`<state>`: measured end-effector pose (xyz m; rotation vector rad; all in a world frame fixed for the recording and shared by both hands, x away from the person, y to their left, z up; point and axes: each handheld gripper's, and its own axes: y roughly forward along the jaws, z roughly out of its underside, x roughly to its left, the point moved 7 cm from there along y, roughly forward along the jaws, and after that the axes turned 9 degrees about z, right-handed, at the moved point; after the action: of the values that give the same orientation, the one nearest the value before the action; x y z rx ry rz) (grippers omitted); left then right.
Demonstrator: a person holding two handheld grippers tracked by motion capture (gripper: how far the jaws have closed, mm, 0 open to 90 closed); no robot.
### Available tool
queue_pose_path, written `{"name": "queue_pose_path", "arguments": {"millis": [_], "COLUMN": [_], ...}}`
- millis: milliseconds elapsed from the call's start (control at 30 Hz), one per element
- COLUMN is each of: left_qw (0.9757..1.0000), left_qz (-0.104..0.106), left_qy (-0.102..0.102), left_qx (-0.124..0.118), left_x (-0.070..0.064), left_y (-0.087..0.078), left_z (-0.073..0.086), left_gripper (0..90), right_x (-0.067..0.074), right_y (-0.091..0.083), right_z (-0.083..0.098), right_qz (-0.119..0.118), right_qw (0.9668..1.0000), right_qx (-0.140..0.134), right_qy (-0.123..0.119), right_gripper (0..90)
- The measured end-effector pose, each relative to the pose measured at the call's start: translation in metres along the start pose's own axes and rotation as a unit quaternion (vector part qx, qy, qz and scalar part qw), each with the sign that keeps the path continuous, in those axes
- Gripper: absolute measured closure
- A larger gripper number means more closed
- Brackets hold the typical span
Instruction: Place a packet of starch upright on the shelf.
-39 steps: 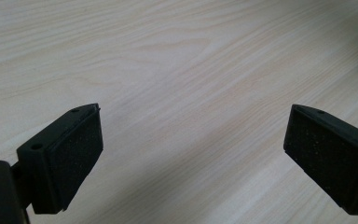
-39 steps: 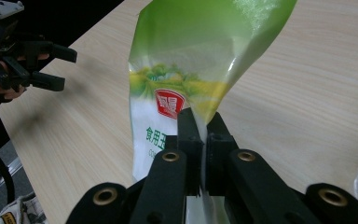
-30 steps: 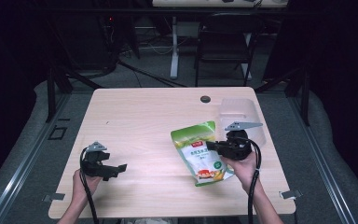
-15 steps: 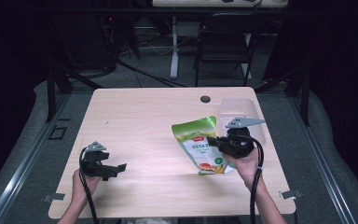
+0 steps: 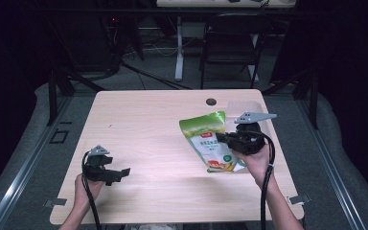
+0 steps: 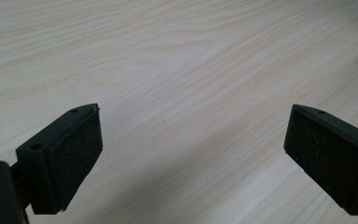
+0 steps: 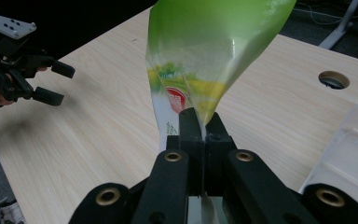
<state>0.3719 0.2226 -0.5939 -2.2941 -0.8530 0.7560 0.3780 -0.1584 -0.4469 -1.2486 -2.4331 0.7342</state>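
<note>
A green snack bag (image 5: 210, 139) with a white and yellow lower part hangs tilted over the right side of the wooden table (image 5: 143, 120). My right gripper (image 5: 219, 138) is shut on the bag's right edge and holds it off the tabletop. In the right gripper view the jaws pinch the thin edge of the bag (image 7: 205, 51), which rises above my right gripper (image 7: 200, 122). My left gripper (image 5: 123, 173) rests low near the front left of the table, open with nothing between its pads (image 6: 77, 154). It shows as well in the right gripper view, my left gripper (image 7: 51, 83) far off at the left.
A clear plastic container (image 5: 245, 106) lies at the back right of the table, close behind the right hand; its wall (image 7: 349, 144) shows beside the right jaws. A round cable hole (image 5: 211, 101) sits near the far edge. A chair (image 5: 230, 43) stands behind the table.
The right gripper has risen with the bag, which has come up off the table and shifted slightly right. The left gripper has stayed put.
</note>
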Motion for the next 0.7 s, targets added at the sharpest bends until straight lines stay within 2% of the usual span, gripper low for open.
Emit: {"name": "queue_pose_path", "arguments": {"millis": [333, 700], "left_qw": [1.0000, 1.0000], "left_qz": [-0.001, 0.001], "left_qy": [0.000, 0.001], "left_qx": [0.001, 0.002], "left_x": [0.000, 0.000], "left_y": [0.001, 0.002], "left_z": [0.000, 0.000], "left_gripper": [4.1, 4.0], "right_x": [-0.012, -0.027], "right_y": [-0.002, -0.001], "right_z": [-0.014, -0.030], "right_qz": [0.009, 0.026], "right_qw": [0.9999, 0.9996], "right_qx": [-0.002, -0.014], "right_qy": [-0.006, 0.000], "right_gripper": [89.6, 89.7]}}
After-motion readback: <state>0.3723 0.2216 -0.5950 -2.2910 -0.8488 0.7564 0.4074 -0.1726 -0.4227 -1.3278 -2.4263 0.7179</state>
